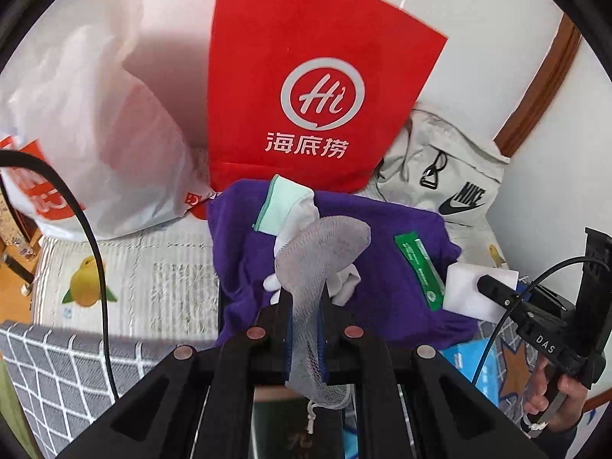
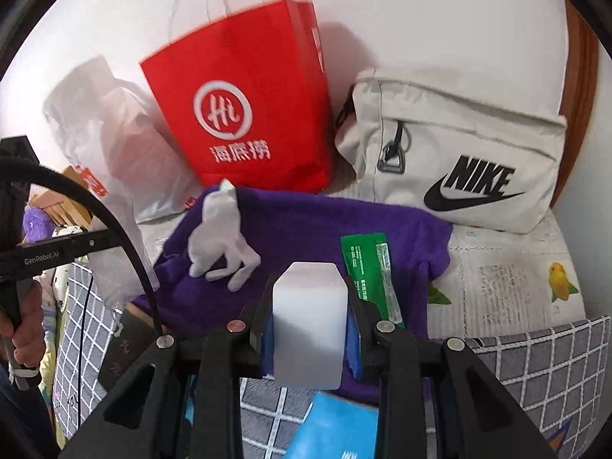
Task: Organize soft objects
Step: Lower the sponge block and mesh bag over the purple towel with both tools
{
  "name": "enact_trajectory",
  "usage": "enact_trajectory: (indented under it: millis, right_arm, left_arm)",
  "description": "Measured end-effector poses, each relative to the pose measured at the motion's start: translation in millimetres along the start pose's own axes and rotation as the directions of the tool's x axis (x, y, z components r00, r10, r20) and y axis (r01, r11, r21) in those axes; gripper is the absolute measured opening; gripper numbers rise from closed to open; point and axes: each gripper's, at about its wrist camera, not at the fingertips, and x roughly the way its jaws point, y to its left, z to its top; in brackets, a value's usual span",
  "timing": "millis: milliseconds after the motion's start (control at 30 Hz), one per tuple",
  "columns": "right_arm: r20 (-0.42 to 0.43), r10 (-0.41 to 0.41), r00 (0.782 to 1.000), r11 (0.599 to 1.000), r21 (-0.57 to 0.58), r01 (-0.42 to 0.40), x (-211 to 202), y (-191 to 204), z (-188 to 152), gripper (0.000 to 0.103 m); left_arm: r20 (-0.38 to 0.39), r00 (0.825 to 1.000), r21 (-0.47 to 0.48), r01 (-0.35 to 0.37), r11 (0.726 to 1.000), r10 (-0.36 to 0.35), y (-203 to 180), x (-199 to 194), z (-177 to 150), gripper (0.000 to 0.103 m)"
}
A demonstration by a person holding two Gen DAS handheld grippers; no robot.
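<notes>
Red bag (image 1: 306,88) and Nike pouch (image 2: 459,153) wall off purple cloth's (image 2: 306,229) far side.

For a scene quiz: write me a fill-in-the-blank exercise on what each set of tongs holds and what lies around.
1. The left tongs are shut on a grey ____ sock.
2. The right tongs grip a white ____.
3. A white glove lies on the ____ cloth.
4. The beige bag beside the red paper bag bears the word ____.

Missing words: mesh; sponge block; purple; NIKE
</notes>
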Motion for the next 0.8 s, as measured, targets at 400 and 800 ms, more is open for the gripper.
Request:
enact_trajectory:
  millis: [400, 800]
  right_arm:
    - [-0.08, 0.019, 0.997, 1.0, -0.006, -0.02, 63.7, -7.3, 9.5, 0.03]
    - [-0.167, -0.048, 0.985, 0.992, -0.121, 0.028, 68.1, -7.4, 6.3, 0.031]
  left_arm:
    - [-0.083, 0.997, 0.0, 0.01, 1.0, -0.01, 3.1, 57.7, 16.7, 0.01]
    - [-0.159, 0.986, 0.053, -0.035, 0.998, 0.043, 1.2, 87.2, 6.5, 0.01]
